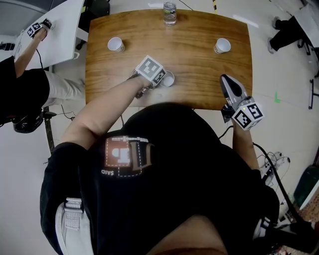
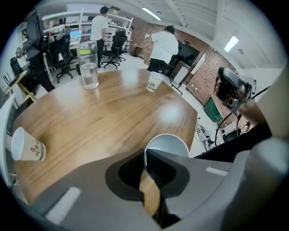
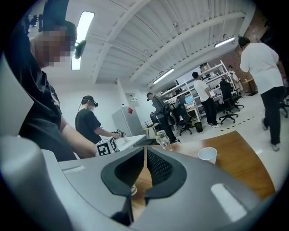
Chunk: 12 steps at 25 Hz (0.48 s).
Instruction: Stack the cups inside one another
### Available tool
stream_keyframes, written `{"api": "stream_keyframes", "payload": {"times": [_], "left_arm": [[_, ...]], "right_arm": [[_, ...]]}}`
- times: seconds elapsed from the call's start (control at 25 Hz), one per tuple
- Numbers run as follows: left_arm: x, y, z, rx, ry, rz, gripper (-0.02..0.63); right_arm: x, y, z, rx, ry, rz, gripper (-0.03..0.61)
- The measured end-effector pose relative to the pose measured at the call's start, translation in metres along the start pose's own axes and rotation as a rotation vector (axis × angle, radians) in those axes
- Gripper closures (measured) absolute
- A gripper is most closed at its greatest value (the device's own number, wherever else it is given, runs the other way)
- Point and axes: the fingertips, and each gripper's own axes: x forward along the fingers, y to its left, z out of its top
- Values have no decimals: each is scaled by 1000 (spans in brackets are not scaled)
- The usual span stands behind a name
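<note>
Three white paper cups are on the wooden table (image 1: 199, 94). One cup (image 1: 169, 78) stands near the front middle. My left gripper (image 1: 160, 79) points steeply down at it and is shut on its near rim. In the left gripper view that cup (image 2: 169, 143) shows its open mouth, with the rim wall pinched between the pads (image 2: 156, 169). A second cup (image 1: 115, 45) (image 2: 27, 145) lies at the back left. The third cup (image 1: 222, 46) (image 2: 155, 82) (image 3: 207, 154) sits at the back right. My right gripper (image 1: 224, 78) (image 3: 145, 151) hovers over the front right edge, shut and empty.
A clear water bottle (image 1: 170, 13) (image 2: 89, 65) stands at the table's far edge in the middle. Several people work at desks and chairs around the room. A white side table (image 1: 55, 35) stands to the left, where another person's arm holds a marker cube.
</note>
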Motion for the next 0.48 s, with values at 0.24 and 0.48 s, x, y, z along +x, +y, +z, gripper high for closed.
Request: {"api": "stream_keyframes", "payload": {"times": [0.24,0.48], "left_arm": [[-98,44,12,-94,-124,41,597],[-199,150,5,-231,-215,199,597]], "right_arm": [[28,13,11,-18,-3,52,546],[56,33,19,-39,6,99,546]]}}
